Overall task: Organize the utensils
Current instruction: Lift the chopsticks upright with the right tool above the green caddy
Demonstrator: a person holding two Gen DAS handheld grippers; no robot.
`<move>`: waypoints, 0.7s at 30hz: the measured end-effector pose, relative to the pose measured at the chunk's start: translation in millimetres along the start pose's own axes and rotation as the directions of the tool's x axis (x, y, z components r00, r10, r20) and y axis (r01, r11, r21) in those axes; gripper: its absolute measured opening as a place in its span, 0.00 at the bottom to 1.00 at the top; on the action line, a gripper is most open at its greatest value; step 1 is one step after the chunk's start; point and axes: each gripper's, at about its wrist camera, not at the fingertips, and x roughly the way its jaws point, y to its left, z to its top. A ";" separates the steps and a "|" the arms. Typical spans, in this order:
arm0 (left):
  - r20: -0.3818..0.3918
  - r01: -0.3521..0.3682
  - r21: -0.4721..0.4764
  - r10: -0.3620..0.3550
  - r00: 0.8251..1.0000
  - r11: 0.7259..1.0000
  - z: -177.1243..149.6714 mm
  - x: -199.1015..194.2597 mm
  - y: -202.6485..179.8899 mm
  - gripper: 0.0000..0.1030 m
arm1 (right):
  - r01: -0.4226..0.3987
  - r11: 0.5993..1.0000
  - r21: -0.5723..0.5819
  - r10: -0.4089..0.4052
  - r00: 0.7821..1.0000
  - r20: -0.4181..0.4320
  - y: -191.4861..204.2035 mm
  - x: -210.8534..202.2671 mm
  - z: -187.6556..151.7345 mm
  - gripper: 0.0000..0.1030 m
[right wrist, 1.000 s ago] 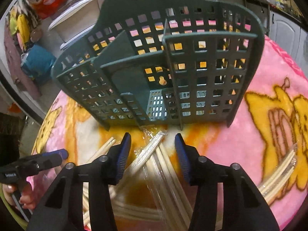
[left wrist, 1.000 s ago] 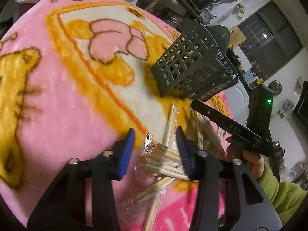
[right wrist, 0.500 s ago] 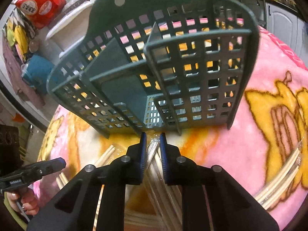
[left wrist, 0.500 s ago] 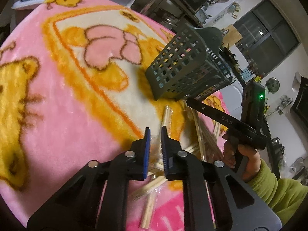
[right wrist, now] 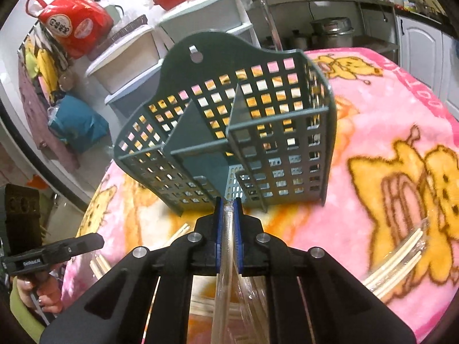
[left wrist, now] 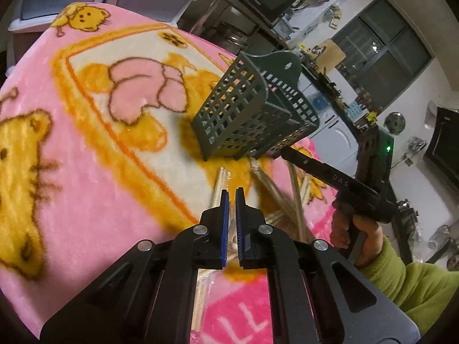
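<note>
A dark green grid utensil basket (left wrist: 252,114) (right wrist: 229,132) stands tilted on the pink blanket. My right gripper (right wrist: 228,203) is just in front of the basket. Its jaws are closing the last bit, pads pressed on a plastic-wrapped pair of chopsticks (right wrist: 226,243) that sticks out past the tips. My left gripper (left wrist: 231,197) is likewise squeezed almost together on a wrapped chopstick pair (left wrist: 219,180), short of the basket. Each gripper shows in the other's view: the right gripper (left wrist: 287,153), the left gripper (right wrist: 99,239). More chopsticks (left wrist: 298,200) (right wrist: 396,261) lie loose on the blanket.
The cartoon blanket (left wrist: 86,172) covers the whole table. A hand (left wrist: 352,229) with a green sleeve holds the right gripper. White plastic drawers (right wrist: 134,57), a red bag (right wrist: 71,20) and a kitchen counter (right wrist: 330,34) stand beyond the table edge.
Both grippers were open over the chopstick pile and have shut on wrapped pairs. Both have lifted, and the basket now sits farther off in each view.
</note>
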 end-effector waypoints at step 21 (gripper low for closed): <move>-0.159 -0.056 0.145 0.079 0.984 0.988 -1.8 -13.1 -27.1 0.01 | -0.030 0.998 -0.062 0.037 0.994 0.103 31.8 -36.7 12.0 0.06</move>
